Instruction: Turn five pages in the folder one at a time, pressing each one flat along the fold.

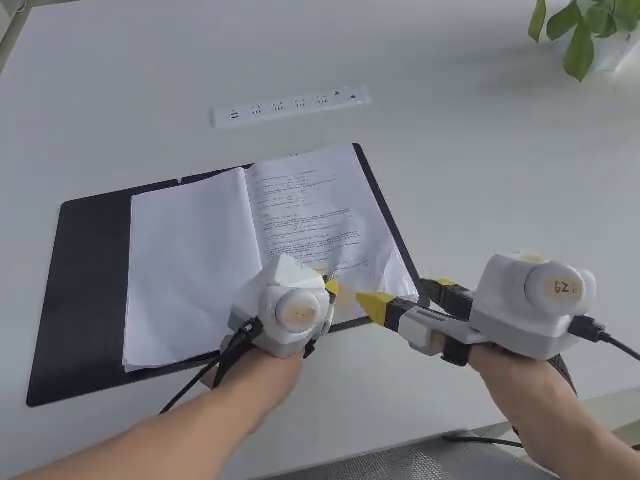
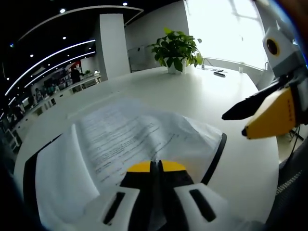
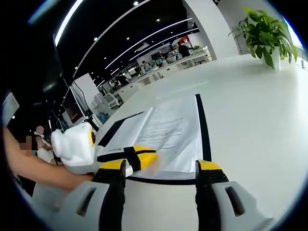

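Just beneath left fingers (image 2: 139,167), printed page (image 2: 130,132)

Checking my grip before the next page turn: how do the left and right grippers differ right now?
The left gripper has its jaws shut; the right gripper has its jaws open. The left sits over the lower edge of the printed page; the right is beside the folder, over the table. Both have yellow jaw tips.

The left tongs (image 1: 330,290) and the right tongs (image 1: 408,298) had white, rounded housings, each with a cream disc; the right one's bore orange characters. Their black jaws ended in yellow tips. Black cables (image 1: 200,385) trailed from both.
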Demonstrator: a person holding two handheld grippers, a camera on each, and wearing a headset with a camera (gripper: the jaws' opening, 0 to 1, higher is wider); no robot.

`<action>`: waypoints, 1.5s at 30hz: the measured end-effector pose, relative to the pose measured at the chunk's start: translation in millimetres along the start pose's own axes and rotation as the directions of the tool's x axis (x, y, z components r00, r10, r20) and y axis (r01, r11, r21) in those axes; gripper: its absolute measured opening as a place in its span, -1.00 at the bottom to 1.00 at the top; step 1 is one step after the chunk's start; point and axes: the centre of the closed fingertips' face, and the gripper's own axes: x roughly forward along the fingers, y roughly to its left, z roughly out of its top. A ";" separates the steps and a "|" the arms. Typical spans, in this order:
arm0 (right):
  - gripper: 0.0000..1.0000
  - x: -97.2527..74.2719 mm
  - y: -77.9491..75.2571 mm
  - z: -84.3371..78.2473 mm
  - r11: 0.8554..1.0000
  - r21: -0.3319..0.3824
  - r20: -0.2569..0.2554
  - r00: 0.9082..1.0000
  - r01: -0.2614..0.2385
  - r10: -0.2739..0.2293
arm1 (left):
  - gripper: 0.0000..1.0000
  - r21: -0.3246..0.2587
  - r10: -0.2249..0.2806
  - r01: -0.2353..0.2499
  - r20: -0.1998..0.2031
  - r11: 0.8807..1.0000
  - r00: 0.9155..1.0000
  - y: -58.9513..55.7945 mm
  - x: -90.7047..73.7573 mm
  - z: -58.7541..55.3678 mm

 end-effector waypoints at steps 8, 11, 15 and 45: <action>0.00 9.2 -11.9 -0.9 0.998 0.055 -0.008 1.000 0.010 -0.009 | -0.97 -0.049 0.002 -0.002 -0.002 0.999 1.000 -1.2 1.2 -1.3; -0.02 11.7 -15.6 -1.3 0.996 0.083 -0.008 1.000 0.012 -0.011 | -0.97 -0.048 0.002 -0.002 -0.003 0.999 1.000 -1.1 1.9 -1.6; -0.05 16.4 -18.2 -5.6 0.994 0.105 -0.026 1.000 0.008 -0.005 | -0.97 -0.048 0.002 -0.002 -0.002 0.999 1.000 -1.3 1.5 -1.4; -0.88 15.0 -43.2 -10.8 0.936 0.348 -0.003 0.999 0.048 -0.050 | -0.96 -0.049 0.001 -0.001 0.005 0.999 1.000 -1.2 1.9 0.1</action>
